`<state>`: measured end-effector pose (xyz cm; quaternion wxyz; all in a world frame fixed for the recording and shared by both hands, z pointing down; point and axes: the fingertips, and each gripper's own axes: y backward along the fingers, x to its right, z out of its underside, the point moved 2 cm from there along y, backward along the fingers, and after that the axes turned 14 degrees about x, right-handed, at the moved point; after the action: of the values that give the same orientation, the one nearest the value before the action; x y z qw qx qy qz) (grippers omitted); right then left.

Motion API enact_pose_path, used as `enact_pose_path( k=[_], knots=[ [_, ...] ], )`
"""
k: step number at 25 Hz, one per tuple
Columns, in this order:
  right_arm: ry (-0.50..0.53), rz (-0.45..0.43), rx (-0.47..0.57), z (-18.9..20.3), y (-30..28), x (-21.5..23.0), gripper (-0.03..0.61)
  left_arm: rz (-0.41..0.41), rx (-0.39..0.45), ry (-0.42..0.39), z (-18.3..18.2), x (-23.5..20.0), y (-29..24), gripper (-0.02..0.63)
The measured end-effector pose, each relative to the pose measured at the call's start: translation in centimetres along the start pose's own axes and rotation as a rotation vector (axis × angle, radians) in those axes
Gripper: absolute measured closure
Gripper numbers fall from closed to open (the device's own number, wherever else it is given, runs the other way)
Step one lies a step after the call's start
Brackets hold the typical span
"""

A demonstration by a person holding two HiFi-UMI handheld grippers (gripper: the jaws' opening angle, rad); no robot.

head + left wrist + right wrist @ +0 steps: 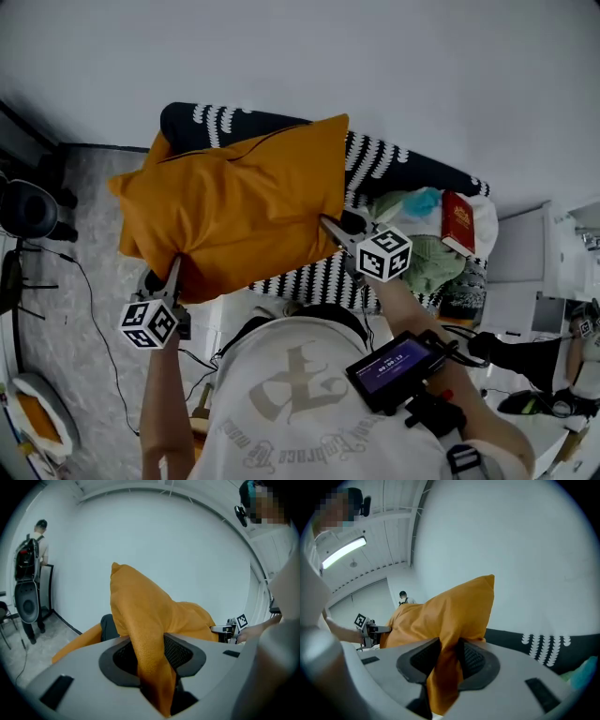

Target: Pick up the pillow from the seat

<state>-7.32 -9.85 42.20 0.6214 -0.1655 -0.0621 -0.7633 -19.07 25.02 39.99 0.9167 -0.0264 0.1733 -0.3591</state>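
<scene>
An orange pillow hangs lifted above the seat, which has a black cover with a white pattern. My left gripper is shut on the pillow's lower left edge. At the lower right edge my right gripper is shut on it too. In the left gripper view a fold of the pillow runs down between the pads of the left gripper. The right gripper view shows a corner of the pillow pinched the same way in the right gripper, with the seat behind it.
A red book and green cloth lie on the seat's right end. A black office chair and cables stand on the floor at left. A dark device with a lit screen is on the person's right forearm. Another person stands far off.
</scene>
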Motion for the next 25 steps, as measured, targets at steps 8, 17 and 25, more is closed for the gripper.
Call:
enact_pose_path(
  k=[8,17,25],
  knots=[
    [0.062,-0.082,0.1,-3.5,-1.8,-4.8,0.443,-0.046,0.143,-0.07,-4.4,-0.9,4.6,0.451],
    [0.091,-0.123,0.102,-3.1,-1.6,-8.2,0.443,-0.087,0.17,-0.045,-4.1,-1.6,9.3,0.451],
    [0.098,-0.101,0.083,-2.3,-0.9,-8.9,0.443,-0.07,0.161,-0.033,-3.5,-2.0,9.8,0.451]
  ],
)
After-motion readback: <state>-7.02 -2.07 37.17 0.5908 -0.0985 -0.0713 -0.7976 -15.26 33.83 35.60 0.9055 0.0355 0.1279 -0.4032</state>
